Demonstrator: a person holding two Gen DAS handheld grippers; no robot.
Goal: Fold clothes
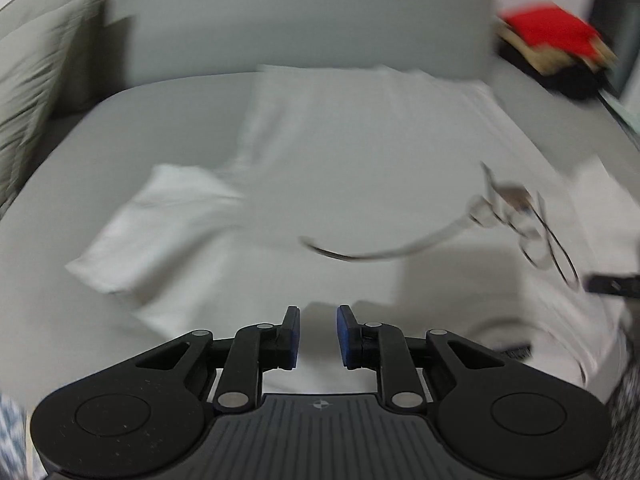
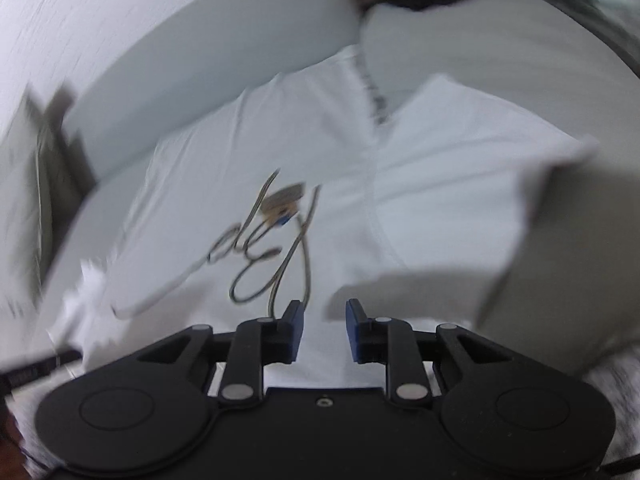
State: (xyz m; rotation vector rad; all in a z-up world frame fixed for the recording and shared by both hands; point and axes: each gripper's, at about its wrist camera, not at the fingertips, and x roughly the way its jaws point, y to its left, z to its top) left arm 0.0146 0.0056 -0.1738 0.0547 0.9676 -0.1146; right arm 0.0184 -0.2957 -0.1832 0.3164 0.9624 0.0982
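Note:
A white T-shirt (image 1: 360,140) lies spread flat on the grey bed (image 1: 80,160), its hem toward the headboard and a thin dark line print (image 1: 508,216) on the chest. One short sleeve (image 1: 160,224) sticks out to the left. My left gripper (image 1: 318,332) hovers over the shirt's near edge beside the neckline (image 1: 508,332), blue pads a little apart, nothing pinched. In the right wrist view the T-shirt (image 2: 440,168) and its print (image 2: 276,216) fill the middle. My right gripper (image 2: 325,330) sits low over the fabric, pads narrowly apart and not pressing on anything.
A padded grey headboard (image 1: 300,28) closes off the far side. A pile with a red cloth (image 1: 552,36) sits at the bed's far right corner. Pale striped fabric (image 1: 32,80) hangs at the left. The other gripper's dark fingertip (image 1: 612,284) shows at the right edge.

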